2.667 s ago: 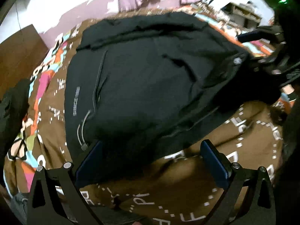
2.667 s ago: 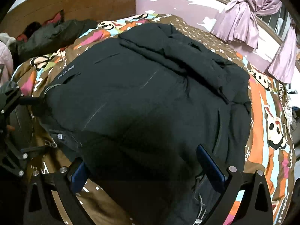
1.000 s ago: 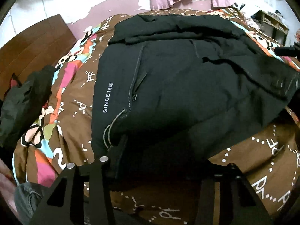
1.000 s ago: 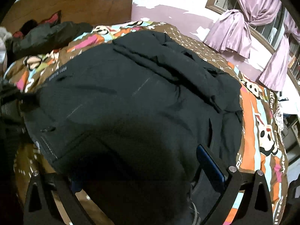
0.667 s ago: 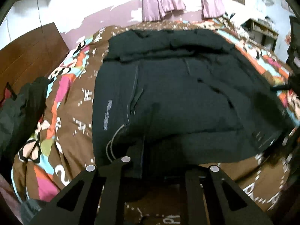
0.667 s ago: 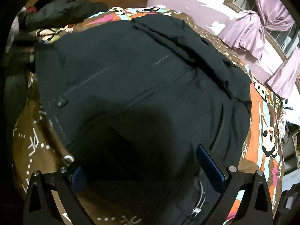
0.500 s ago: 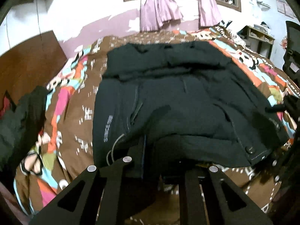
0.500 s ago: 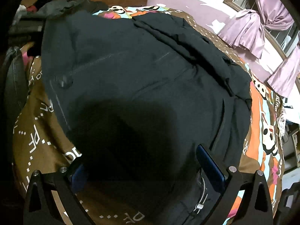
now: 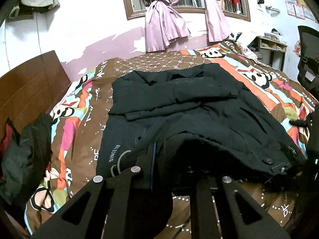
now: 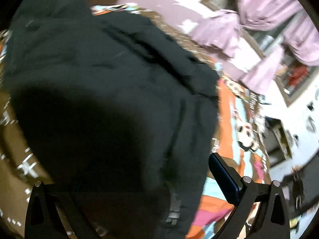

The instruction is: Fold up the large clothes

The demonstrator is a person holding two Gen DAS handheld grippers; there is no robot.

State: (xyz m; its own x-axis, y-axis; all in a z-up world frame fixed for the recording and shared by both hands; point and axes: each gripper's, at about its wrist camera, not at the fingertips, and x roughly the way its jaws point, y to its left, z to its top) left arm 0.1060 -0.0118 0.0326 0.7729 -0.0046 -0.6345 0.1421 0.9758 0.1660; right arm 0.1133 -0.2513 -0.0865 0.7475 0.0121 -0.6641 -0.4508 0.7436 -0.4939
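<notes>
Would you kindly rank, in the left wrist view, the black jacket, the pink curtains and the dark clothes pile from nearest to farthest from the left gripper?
1. Black jacket: its hem is pinched in the left gripper, straight ahead.
2. Dark clothes pile: off to the left, by the wooden headboard.
3. Pink curtains: on the far wall, beyond the bed.

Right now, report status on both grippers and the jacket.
Left gripper shut on black padded jacket, hem lifted off bedspread. Right gripper open, straddling jacket edge. Nothing blocking the fold.
</notes>
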